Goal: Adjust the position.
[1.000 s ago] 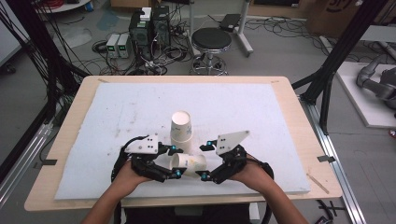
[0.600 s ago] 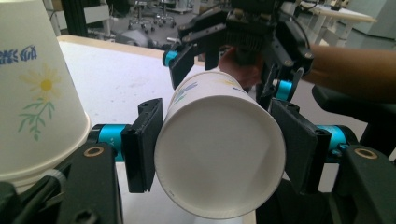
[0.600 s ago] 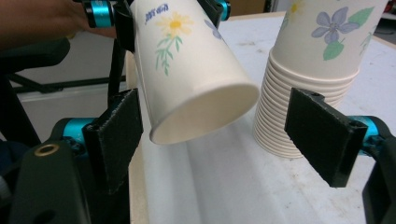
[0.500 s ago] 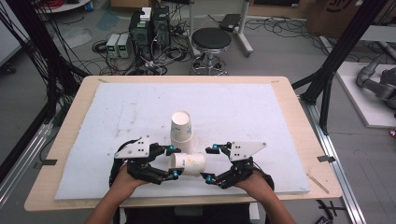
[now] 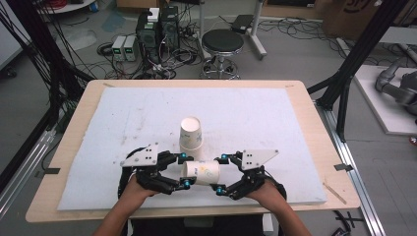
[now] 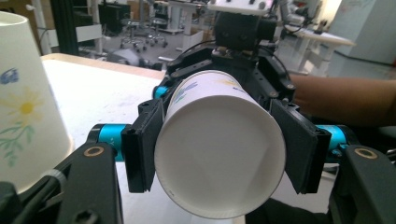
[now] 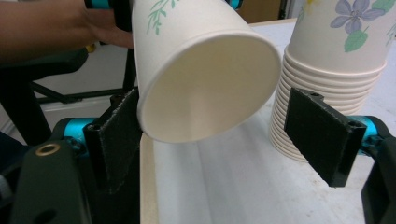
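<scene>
- A single paper cup [image 5: 201, 172] lies sideways between the two grippers, near the tabletop's [image 5: 295, 98] front edge.
- The left gripper [image 5: 185, 170] clamps its jaws on the cup's closed end.
- The right gripper [image 5: 220, 172] has its jaws spread wide around the open rim, touching at most one side.
- Judged step: a handover or reorientation; next, the right jaws would need to close before the left lets go.
- The upside-down cup stack [image 5: 191, 135] stands just behind, close enough to be bumped.
</scene>
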